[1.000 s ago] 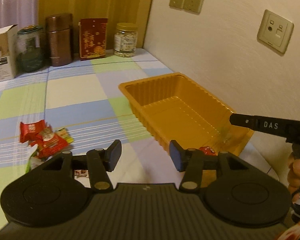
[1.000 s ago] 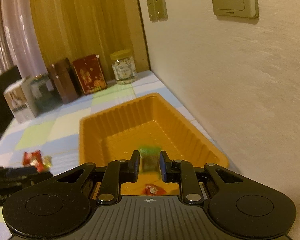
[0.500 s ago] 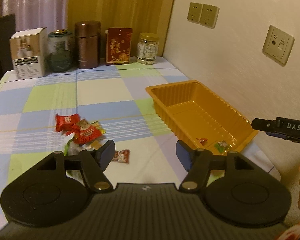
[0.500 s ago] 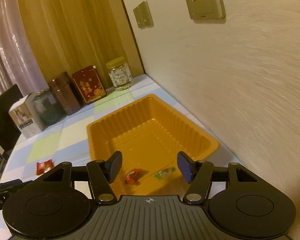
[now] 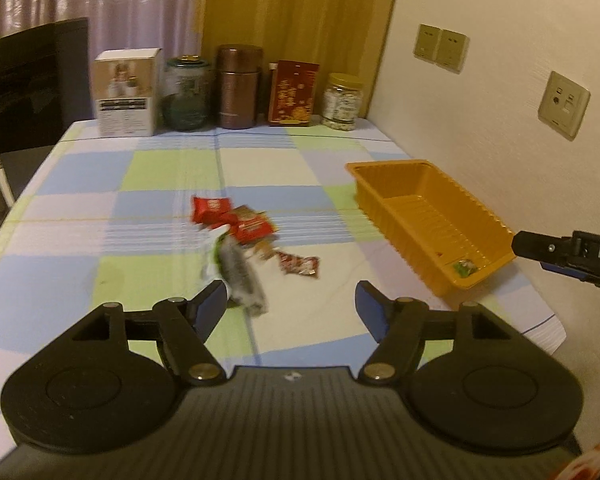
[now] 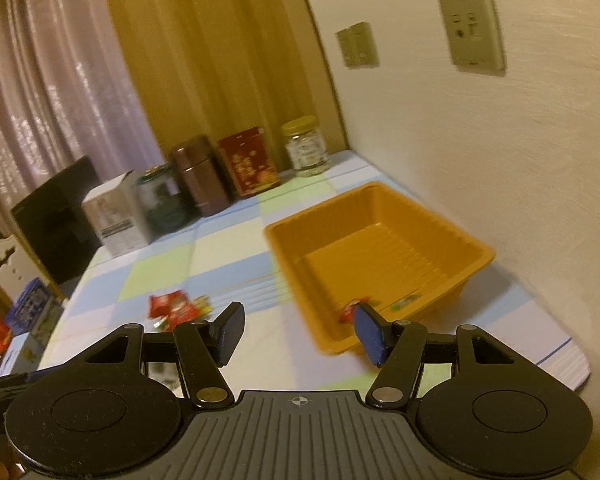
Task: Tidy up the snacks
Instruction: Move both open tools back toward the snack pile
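Checked tablecloth [image 5: 172, 168] lies bare between snack pile [image 5: 240, 236] and wall-side tray [image 5: 496, 224]; left gripper [image 5: 290, 306] opening, right gripper [image 6: 298, 334] apart, both empty.

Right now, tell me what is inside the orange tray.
The orange tray holds two small snacks at its near end: a red-wrapped candy and a green-wrapped candy. The right gripper's finger hides part of that corner.

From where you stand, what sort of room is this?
Probably a home dining corner: a table under a checked tablecloth, curtains behind it, and tins and jars like the brown canister along the back.
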Tool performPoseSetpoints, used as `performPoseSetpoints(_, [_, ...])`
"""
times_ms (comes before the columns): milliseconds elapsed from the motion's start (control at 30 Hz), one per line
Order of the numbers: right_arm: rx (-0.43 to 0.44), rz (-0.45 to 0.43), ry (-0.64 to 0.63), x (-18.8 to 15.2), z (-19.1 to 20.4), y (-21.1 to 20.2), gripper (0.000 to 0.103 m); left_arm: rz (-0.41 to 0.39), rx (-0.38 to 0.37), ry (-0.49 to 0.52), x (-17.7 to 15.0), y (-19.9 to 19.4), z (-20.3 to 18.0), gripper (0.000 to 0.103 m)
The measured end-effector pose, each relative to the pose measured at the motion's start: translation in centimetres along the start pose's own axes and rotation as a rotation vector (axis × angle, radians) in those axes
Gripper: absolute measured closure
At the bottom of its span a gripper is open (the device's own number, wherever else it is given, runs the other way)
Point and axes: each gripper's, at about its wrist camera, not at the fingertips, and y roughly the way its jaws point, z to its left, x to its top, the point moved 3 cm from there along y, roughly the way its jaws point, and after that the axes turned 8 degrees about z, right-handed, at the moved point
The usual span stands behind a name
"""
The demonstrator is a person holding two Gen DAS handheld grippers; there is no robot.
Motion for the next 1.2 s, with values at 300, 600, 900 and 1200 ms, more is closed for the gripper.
performPoseSetpoints(300, [0.033,0.015,-0.059,-1.4,3.4,-0.6,0.042,-0.02,0.044,-0.049,-1.1,-2.7,3.2,0.035])
performPoseSetpoints(600, [0.054,0.031,-0.151,-2.0,5.3,0.2,0.042,-0.02,0.064,-0.054,-1.0,-2.5,4.3,0.035])
performPoseSetpoints(900, [0.074,0.106,-0.278,-2.3,6.1,6.9,0.042,0.031,0.096,-0.041,-0.8,1.4,6.2,0.035])
performPoseSetpoints(1200, [0.093,0.167,-0.401,-2.0,6.1,14.7,0.042,0.085,0.097,-0.024,-0.5,6.6,7.1,0.035])
